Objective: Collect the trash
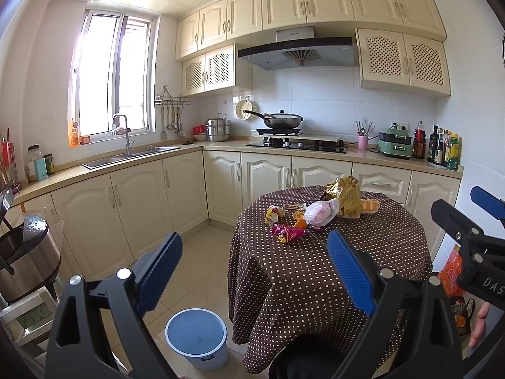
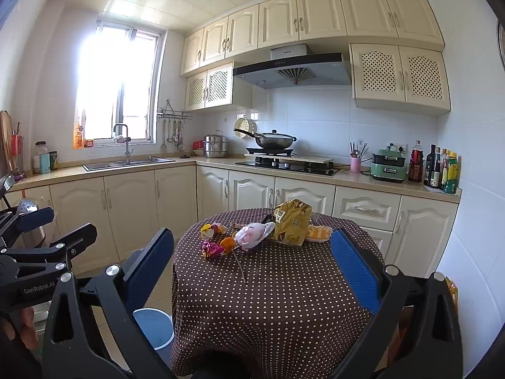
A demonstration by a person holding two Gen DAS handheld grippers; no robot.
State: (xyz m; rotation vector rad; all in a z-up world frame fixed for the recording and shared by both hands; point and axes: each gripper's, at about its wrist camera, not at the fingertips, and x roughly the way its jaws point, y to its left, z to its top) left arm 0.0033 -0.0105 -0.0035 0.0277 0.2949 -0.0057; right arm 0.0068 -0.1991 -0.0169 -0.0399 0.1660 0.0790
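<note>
Right wrist view: both grippers, left gripper [image 1: 252, 271] and right gripper [image 2: 252, 271], are hanging spread and empty; wrappers [image 2: 252, 233] are lying at twelve o'clock on the table [image 2: 284, 300], bin [image 1: 195, 336] is waiting at seven o'clock — nothing collected yet, I'd say.

A gas hob [image 2: 288, 165] sits on the worktop [image 2: 363, 180], with a lidded wok [image 2: 274, 140] on it and a range hood [image 2: 292, 69] above it. Left of the hob stands a steel steamer pot [image 2: 216, 147], farther left a sink [image 2: 127, 162] with its tap under the window [image 2: 118, 85]. Right of the hob are a pink utensil cup [image 2: 355, 164], a green appliance [image 2: 388, 168] and a cluster of bottles [image 2: 437, 169].
</note>
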